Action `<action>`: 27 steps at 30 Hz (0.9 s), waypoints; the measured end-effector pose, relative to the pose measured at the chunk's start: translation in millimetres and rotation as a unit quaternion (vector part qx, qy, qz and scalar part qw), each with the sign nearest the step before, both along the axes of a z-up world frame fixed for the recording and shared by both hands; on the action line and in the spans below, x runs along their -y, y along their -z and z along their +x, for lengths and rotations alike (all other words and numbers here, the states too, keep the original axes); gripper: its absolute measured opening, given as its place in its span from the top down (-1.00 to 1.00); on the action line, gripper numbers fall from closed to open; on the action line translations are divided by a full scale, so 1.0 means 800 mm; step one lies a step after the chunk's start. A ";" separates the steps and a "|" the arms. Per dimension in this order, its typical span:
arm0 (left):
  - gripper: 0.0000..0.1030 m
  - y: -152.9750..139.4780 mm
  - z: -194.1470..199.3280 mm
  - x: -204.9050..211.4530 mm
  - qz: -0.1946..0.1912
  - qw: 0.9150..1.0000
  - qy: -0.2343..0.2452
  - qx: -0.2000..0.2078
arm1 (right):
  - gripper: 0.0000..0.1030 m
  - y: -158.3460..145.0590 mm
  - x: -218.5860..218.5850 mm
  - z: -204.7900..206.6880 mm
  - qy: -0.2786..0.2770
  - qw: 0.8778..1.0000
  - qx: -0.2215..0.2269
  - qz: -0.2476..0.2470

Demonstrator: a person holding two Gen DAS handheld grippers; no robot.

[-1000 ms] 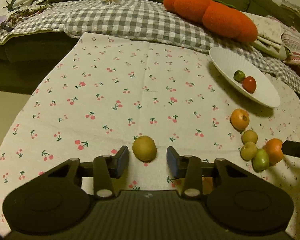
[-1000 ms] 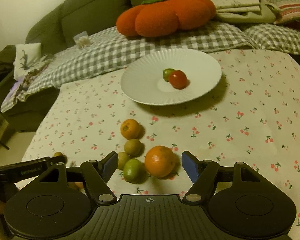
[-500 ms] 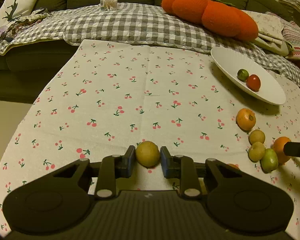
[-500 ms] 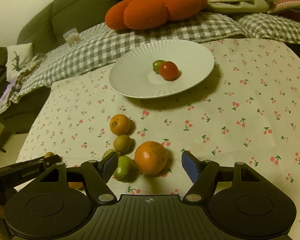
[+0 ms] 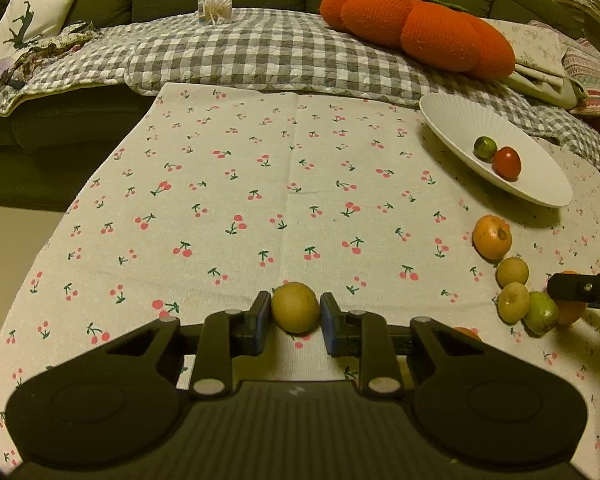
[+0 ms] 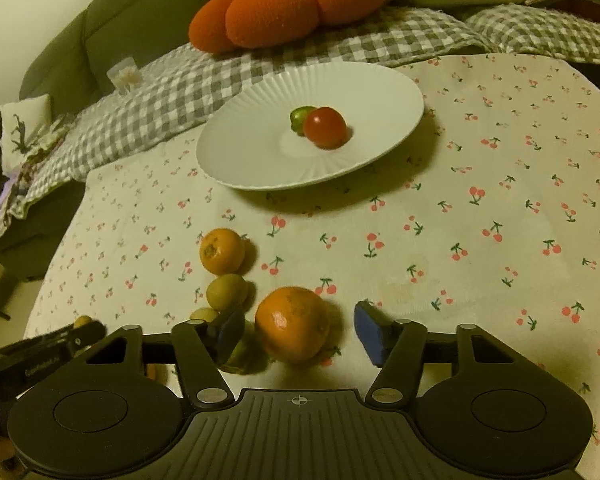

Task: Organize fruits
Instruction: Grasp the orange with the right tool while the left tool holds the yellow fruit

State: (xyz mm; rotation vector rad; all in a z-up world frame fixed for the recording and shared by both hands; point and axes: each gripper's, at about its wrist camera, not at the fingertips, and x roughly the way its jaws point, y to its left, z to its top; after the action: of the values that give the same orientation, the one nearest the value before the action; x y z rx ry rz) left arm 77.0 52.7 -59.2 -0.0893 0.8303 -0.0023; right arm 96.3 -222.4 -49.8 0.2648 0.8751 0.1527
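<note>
My left gripper [image 5: 295, 322] is shut on a yellow-green round fruit [image 5: 295, 307] at the near edge of the cherry-print tablecloth. My right gripper [image 6: 298, 330] is open, its jaws either side of a large orange [image 6: 292, 323] that rests on the cloth. A white ribbed plate [image 6: 260, 160] holds a red tomato [image 6: 325, 127] and a small green fruit [image 6: 300, 117]. The plate also shows in the left wrist view [image 5: 452, 120]. A smaller orange [image 6: 222, 251], two yellow-green fruits [image 6: 227, 291] and a green fruit [image 5: 542, 313] lie in a cluster by the large orange.
A green sofa with a grey checked blanket [image 5: 260, 52] and an orange pumpkin cushion [image 5: 420, 28] runs along the table's far side. A clear jar of cotton swabs [image 5: 215, 5] stands on the blanket. The floor drops away at the table's left edge [image 5: 4, 248].
My left gripper has closed from open onto the yellow-green fruit. My right gripper has moved forward and lower so the large orange sits between its open jaws.
</note>
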 end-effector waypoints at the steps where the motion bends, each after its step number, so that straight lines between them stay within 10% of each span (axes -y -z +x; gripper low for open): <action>1: 0.53 0.000 0.000 0.000 -0.001 1.000 0.000 0.000 | 0.07 0.000 0.000 0.000 -0.002 1.000 0.001 0.004; 27: 0.53 -0.027 -0.003 0.007 -0.073 0.997 0.005 0.014 | 0.25 -0.027 0.012 -0.007 0.005 0.999 0.026 0.038</action>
State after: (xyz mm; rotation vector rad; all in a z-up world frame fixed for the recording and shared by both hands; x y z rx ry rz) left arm 74.9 47.1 -37.4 -0.2217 0.8022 -0.0737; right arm 90.8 -232.0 -28.4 0.3356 0.8168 0.1830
